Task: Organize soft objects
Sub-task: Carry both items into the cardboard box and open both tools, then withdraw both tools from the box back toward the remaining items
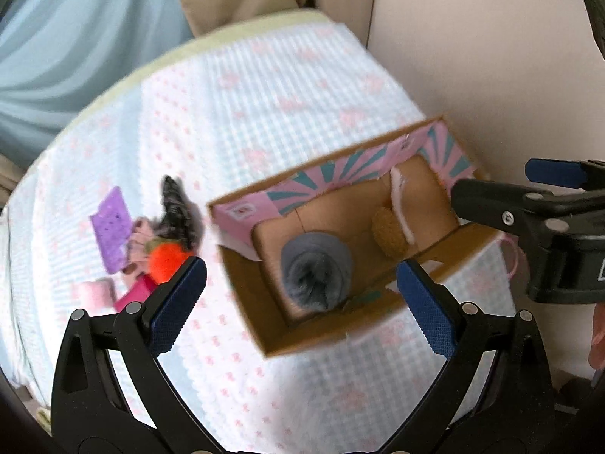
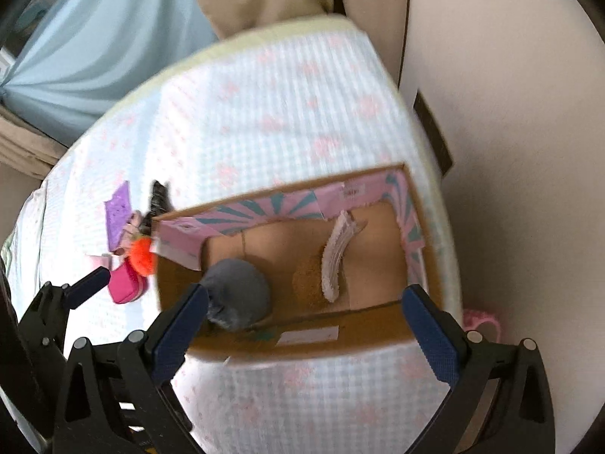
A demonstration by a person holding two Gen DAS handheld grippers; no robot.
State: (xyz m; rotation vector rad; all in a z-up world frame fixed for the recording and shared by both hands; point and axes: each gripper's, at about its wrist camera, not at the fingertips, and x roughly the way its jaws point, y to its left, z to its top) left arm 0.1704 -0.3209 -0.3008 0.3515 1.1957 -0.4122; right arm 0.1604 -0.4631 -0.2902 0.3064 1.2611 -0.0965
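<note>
Progress: partly done. Three soft items already lie inside the open cardboard box with pink-and-teal patterned inner walls [image 1: 378, 174]; a small heap remains outside it, so several placements are left, by my reading.

Inside the box, below and ahead of both tools:
- rolled grey fuzzy cloth bundle [image 1: 315, 266] – cylindrical, plush nap, between the left hand-held gripper's [image 1: 300, 302] fingertips in its view but well below them.
- tan nubbly round plush piece [image 1: 389, 232] – coarse, looped texture.
- folded white-and-pink layered cloth [image 2: 334, 261] – thin, curved stack standing on edge, touching the tan piece.

Outside the box, to the left hand-held gripper's left, on the bed's white-and-blue checked quilted cover with pink motifs [image 1: 264, 87]:
- purple speckled flat rectangular sponge [image 1: 109, 232].
- orange fluffy pompom [image 1: 166, 261].
- dark grey striped furry piece [image 1: 176, 208].
- bright pink padded pouch [image 2: 126, 287], plus a pale pink item too blurred to identify.

Tools: left hand-held gripper spread wide, nothing between its pads. Right hand-held gripper [image 2: 315, 327] likewise spread wide and empty, above the box's near wall.
</note>
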